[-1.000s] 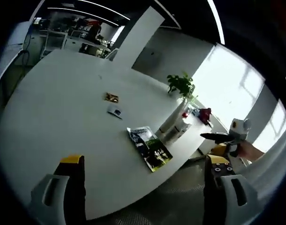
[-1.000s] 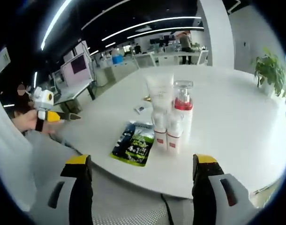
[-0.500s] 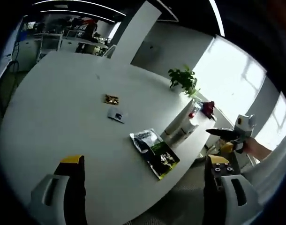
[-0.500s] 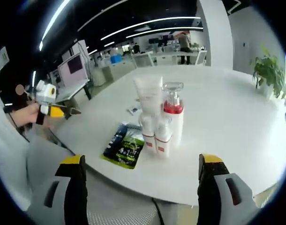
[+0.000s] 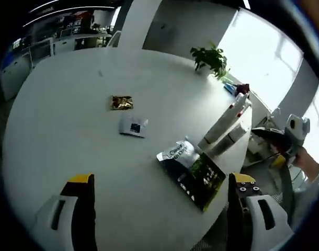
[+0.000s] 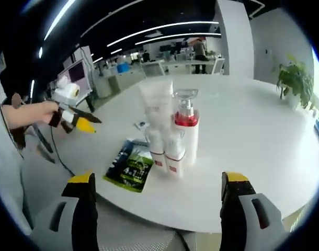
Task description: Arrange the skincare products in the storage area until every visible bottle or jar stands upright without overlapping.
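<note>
White and round, the desk [image 6: 264, 136] sits in an open office with strip lights overhead. Both tongs stand wide apart with nothing between them: the right tongs [image 6: 155, 209] hang off the desk's near edge, facing the bottle cluster [image 6: 171, 133], and the left tongs [image 5: 158, 212] hover over the desk on the cluster's far side. Four products stand upright, touching: two small white bottles with red bands in front, a red-collared pump bottle and a white tube behind. Beside the cluster lies one dark green sachet [image 6: 129, 167]. Beyond it lie one small white packet [image 5: 133, 126] and one gold packet [image 5: 121, 102]. Farthest, one potted plant [image 6: 291, 79] stands.
</note>
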`<state>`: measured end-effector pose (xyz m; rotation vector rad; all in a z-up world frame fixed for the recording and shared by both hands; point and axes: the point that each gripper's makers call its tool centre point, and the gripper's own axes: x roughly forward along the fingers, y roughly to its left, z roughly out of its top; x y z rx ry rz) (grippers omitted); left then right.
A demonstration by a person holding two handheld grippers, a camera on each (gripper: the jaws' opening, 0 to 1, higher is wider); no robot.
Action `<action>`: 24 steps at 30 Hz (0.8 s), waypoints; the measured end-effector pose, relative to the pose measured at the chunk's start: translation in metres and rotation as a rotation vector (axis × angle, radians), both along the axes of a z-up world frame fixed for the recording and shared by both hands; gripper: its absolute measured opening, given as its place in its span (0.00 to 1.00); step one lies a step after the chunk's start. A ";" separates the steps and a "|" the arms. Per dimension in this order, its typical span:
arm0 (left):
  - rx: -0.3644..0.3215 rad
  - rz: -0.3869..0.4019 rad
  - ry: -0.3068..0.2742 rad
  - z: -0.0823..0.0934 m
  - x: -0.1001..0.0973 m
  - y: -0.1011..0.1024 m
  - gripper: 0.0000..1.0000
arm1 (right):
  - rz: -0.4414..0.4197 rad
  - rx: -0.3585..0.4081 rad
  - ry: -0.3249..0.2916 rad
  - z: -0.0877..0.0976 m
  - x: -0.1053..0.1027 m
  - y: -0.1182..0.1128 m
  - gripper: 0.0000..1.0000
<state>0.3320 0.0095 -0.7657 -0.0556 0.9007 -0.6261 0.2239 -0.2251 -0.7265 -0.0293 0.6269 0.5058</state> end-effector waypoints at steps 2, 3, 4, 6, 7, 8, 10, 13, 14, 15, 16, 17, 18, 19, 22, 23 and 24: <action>0.031 0.003 0.011 -0.007 0.012 0.000 0.99 | 0.008 -0.006 0.007 -0.002 -0.001 0.001 0.94; 0.040 0.013 0.020 -0.010 0.020 -0.004 0.99 | 0.010 -0.012 0.013 -0.003 -0.002 0.002 0.94; 0.043 0.015 0.024 -0.010 0.023 -0.007 0.98 | 0.014 -0.021 0.014 -0.003 -0.002 0.002 0.94; 0.060 0.008 0.034 -0.017 0.036 -0.012 0.94 | 0.015 -0.027 0.016 -0.003 -0.003 0.000 0.93; 0.075 0.001 0.041 -0.022 0.042 -0.012 0.93 | 0.010 -0.015 0.021 -0.003 -0.003 0.000 0.92; 0.091 -0.012 0.051 -0.026 0.047 -0.014 0.92 | 0.009 -0.013 0.022 -0.003 -0.003 0.000 0.91; 0.136 -0.033 0.081 -0.036 0.057 -0.018 0.91 | -0.002 -0.003 0.027 -0.003 -0.003 -0.004 0.90; 0.200 -0.074 0.109 -0.044 0.062 -0.026 0.91 | -0.012 0.016 0.026 -0.002 -0.003 -0.005 0.89; 0.215 -0.076 0.111 -0.046 0.065 -0.027 0.90 | -0.013 0.015 0.027 -0.003 -0.003 -0.005 0.89; 0.222 -0.091 0.110 -0.049 0.072 -0.030 0.89 | -0.013 0.012 0.026 -0.003 -0.003 -0.004 0.89; 0.225 -0.094 0.112 -0.052 0.078 -0.032 0.88 | -0.012 0.008 0.024 -0.003 -0.003 -0.004 0.88; 0.231 -0.094 0.116 -0.054 0.081 -0.032 0.88 | -0.008 0.003 0.024 -0.003 -0.003 -0.004 0.87; 0.239 -0.097 0.121 -0.056 0.084 -0.033 0.87 | -0.003 0.000 0.027 -0.004 -0.004 -0.003 0.86; 0.255 -0.101 0.124 -0.056 0.084 -0.034 0.86 | 0.001 -0.003 0.029 -0.004 -0.004 -0.002 0.86; 0.301 -0.101 0.139 -0.061 0.090 -0.032 0.83 | -0.001 -0.019 0.022 -0.004 -0.004 -0.003 0.86; 0.309 -0.102 0.141 -0.062 0.092 -0.032 0.82 | -0.004 -0.015 0.021 -0.004 -0.004 -0.004 0.86; 0.310 -0.104 0.140 -0.062 0.094 -0.034 0.81 | -0.012 -0.009 0.020 -0.003 -0.003 -0.005 0.87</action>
